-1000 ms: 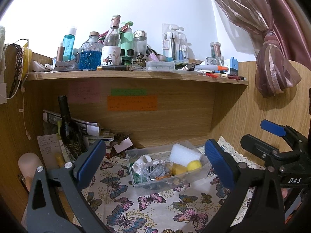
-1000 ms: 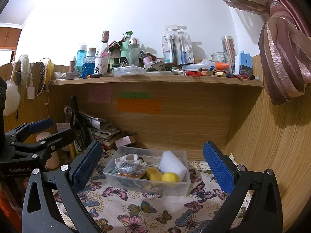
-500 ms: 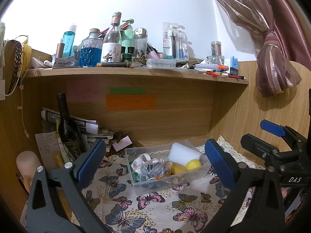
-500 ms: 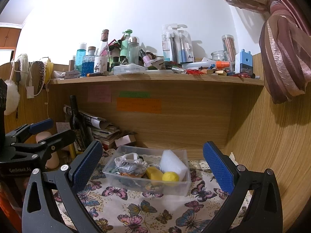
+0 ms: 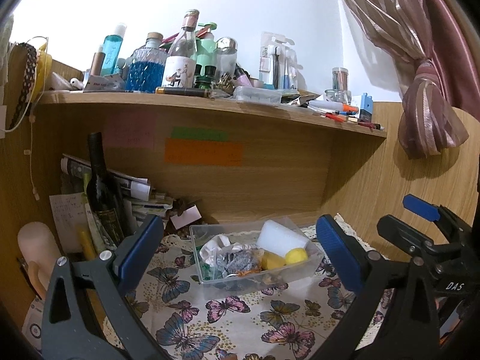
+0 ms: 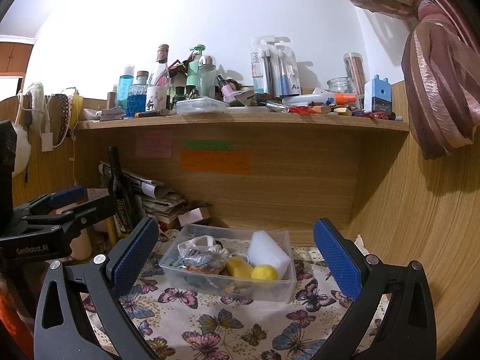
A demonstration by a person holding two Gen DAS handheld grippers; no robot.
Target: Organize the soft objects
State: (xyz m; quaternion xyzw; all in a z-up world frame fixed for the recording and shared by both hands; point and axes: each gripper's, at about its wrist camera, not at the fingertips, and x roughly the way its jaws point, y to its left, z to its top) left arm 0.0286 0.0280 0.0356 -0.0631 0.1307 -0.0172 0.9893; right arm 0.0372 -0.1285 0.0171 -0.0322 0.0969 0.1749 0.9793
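A clear plastic bin (image 5: pixel 303 270) (image 6: pixel 270 288) stands on the butterfly cloth (image 5: pixel 240 324) under the shelf. It holds a white foam block (image 5: pixel 282 238) (image 6: pixel 268 253), a yellow ball (image 5: pixel 296 256) (image 6: pixel 264 272), a yellow sponge (image 5: pixel 271 260) (image 6: pixel 239 267), a silvery scourer (image 5: pixel 237 259) (image 6: pixel 201 259) and a white cloth piece (image 5: pixel 214 244). My left gripper (image 5: pixel 240 252) is open and empty, in front of the bin. My right gripper (image 6: pixel 235 253) is open and empty, also in front of it.
A dark wine bottle (image 5: pixel 102 192) (image 6: pixel 120 189), rolled papers and books (image 6: pixel 159 198) crowd the back left corner. A wooden shelf (image 5: pixel 210 103) full of bottles hangs overhead. A wooden side wall (image 6: pixel 420 225) and pink curtain (image 5: pixel 426 90) are at right.
Both views have shifted only slightly; the left gripper has drifted a little to the right. Both grippers stay open and the bin's contents have not moved.
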